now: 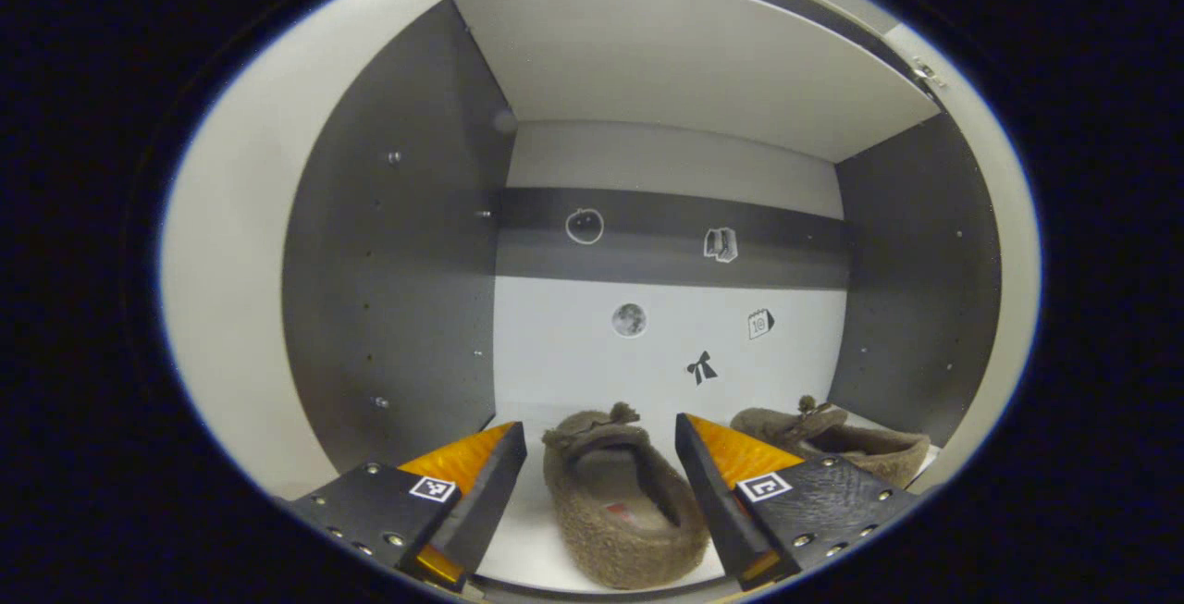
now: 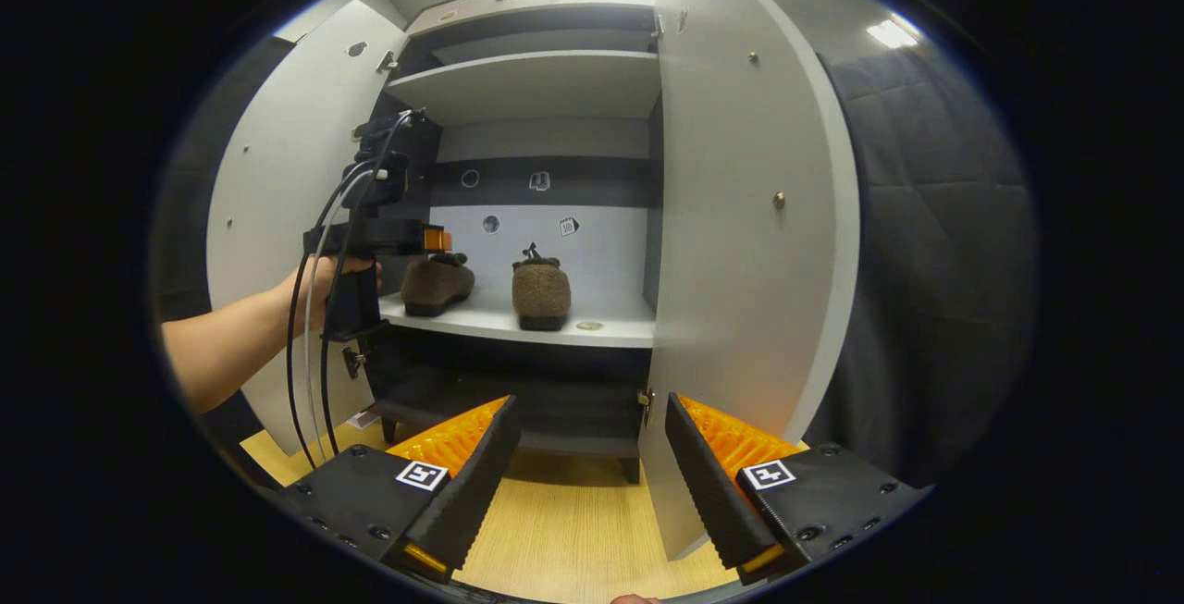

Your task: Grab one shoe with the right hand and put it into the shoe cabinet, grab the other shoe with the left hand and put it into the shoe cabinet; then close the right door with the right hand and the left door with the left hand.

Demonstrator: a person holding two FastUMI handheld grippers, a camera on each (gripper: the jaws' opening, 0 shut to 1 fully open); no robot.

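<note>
Two brown fuzzy shoes stand on the white shelf (image 2: 610,331) of the shoe cabinet. In the left gripper view one shoe (image 1: 615,502) lies between and just beyond the spread fingers of my left gripper (image 1: 599,428), which is open and does not press on it. The other shoe (image 1: 832,442) sits to its right. In the right gripper view a hand holds the left gripper (image 2: 435,240) just above the left shoe (image 2: 437,283), with the second shoe (image 2: 541,294) beside it. My right gripper (image 2: 589,400) hangs open, well back from the cabinet, above the floor.
Both cabinet doors stand open: the left door (image 2: 287,169) and the right door (image 2: 749,215), which is close in front of my right gripper. An upper shelf (image 2: 527,81) lies above the shoes. Wooden floor (image 2: 564,530) runs below, and dark cloth wall (image 2: 925,243) is at right.
</note>
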